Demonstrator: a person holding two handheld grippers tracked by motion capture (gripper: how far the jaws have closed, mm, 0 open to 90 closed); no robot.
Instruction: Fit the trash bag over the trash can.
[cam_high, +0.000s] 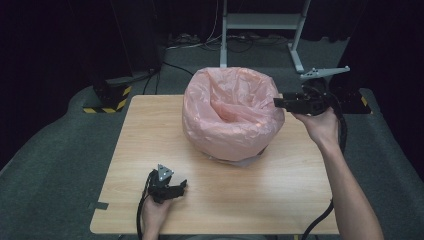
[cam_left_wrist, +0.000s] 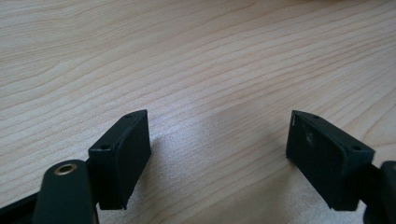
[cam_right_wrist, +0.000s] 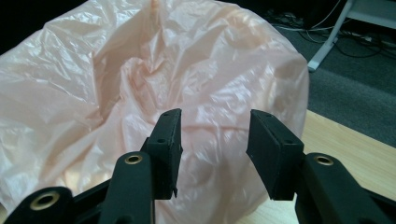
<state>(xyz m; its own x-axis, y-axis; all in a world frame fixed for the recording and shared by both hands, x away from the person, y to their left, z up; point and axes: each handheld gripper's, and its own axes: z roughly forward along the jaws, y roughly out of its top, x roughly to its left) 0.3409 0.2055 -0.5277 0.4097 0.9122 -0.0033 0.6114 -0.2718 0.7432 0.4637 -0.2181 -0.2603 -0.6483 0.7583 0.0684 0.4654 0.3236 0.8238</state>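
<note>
Nearest the bottom edge of the high view, the left tongs (cam_high: 172, 189) rest low over the bare wooden worktop (cam_high: 150, 140), lower left of centre. Their own view shows the jaws spread wide with nothing between them, just wood grain beneath. They look parked there, out of the way, until a second grip is wanted.

Farther up, in the middle of the frame, sits the pink plastic bag (cam_high: 230, 112), puffed out over some container whose base barely peeks from under it; what that container is cannot be told. The bag's top dips inward like a liner pushed into an opening.

At the bag's right flank, the right tongs (cam_high: 280, 102) point leftward at its upper edge. In the right gripper view the jaws stand moderately apart, holding nothing, with crinkled film (cam_right_wrist: 140, 93) just ahead of them. The placement suggests a pinch on the rim.

Beyond the worktop, at the top of the frame, a grey metal stand (cam_high: 260, 22) and cables lie on the carpeted floor.
</note>
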